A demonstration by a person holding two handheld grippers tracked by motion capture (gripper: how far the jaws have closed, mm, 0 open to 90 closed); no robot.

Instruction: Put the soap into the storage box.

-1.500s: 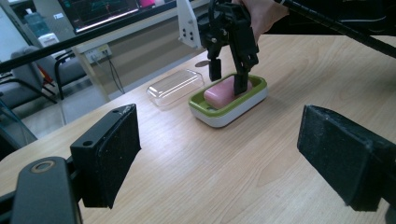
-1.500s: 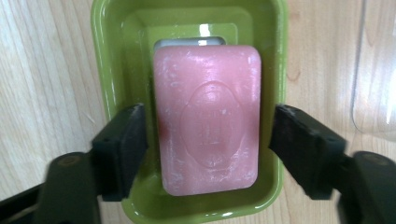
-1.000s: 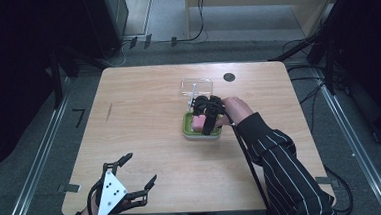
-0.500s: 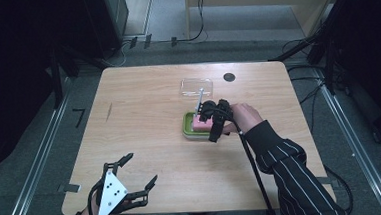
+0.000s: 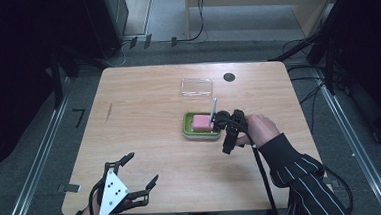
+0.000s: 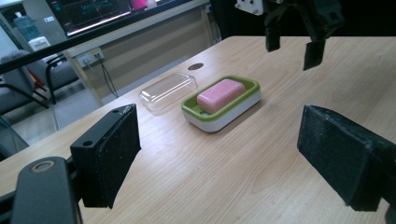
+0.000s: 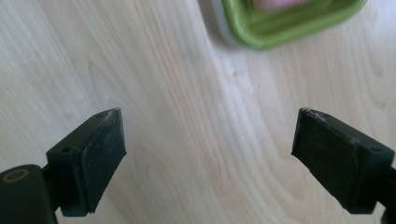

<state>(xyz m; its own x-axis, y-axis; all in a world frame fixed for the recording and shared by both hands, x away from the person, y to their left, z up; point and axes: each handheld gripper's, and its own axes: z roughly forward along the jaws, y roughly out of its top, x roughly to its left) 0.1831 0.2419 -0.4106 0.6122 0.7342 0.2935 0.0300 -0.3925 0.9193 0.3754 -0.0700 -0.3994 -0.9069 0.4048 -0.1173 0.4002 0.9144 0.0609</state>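
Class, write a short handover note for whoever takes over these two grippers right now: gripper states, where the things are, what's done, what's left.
Right gripper: open, empty, just beside the soap dish.
Left gripper: open, empty, at the table's near left corner.
Pink soap lies in the green dish.
Clear lid lies on the table behind the dish, off it.
Likely left: put the lid on the dish.

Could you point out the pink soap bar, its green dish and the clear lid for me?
pink soap bar (image 6: 220, 94), left gripper view, top face.
green soap dish (image 6: 250, 87), left gripper view, green rim.
clear plastic lid (image 5: 196, 86), high view, flat top.
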